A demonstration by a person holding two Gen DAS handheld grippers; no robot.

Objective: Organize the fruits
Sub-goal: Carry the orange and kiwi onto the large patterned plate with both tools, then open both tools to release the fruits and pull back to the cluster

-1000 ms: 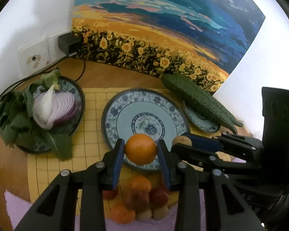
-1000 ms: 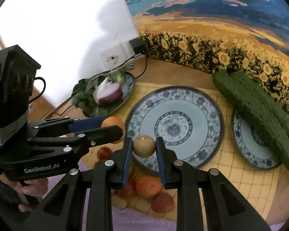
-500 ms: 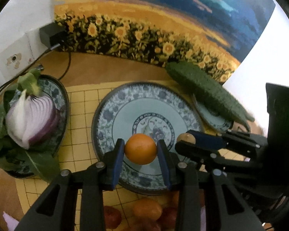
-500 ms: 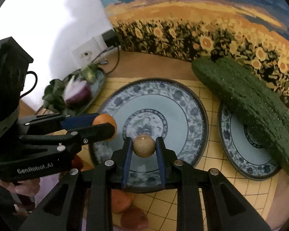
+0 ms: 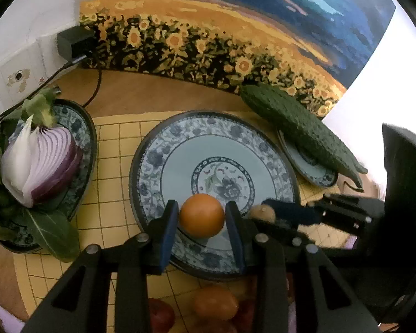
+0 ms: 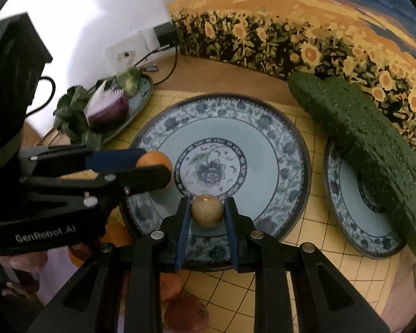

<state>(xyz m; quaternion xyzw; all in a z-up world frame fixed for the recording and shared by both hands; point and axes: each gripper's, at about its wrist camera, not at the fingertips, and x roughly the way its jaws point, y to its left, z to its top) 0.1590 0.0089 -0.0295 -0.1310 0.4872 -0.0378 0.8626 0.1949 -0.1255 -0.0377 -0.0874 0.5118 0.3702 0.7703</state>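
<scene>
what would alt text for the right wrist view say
The right gripper holds a small brown fruit over a big blue patterned plate. The left gripper holds an orange beside it.

onion (image 5: 40, 163) left of plate (image 5: 152, 166), cucumber (image 5: 299, 127) right

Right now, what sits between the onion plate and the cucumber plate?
The big plate, bare of food, on the yellow mat. Both grippers hover over its near rim: left holding an orange, right a brown fruit. Both views show it.
</scene>
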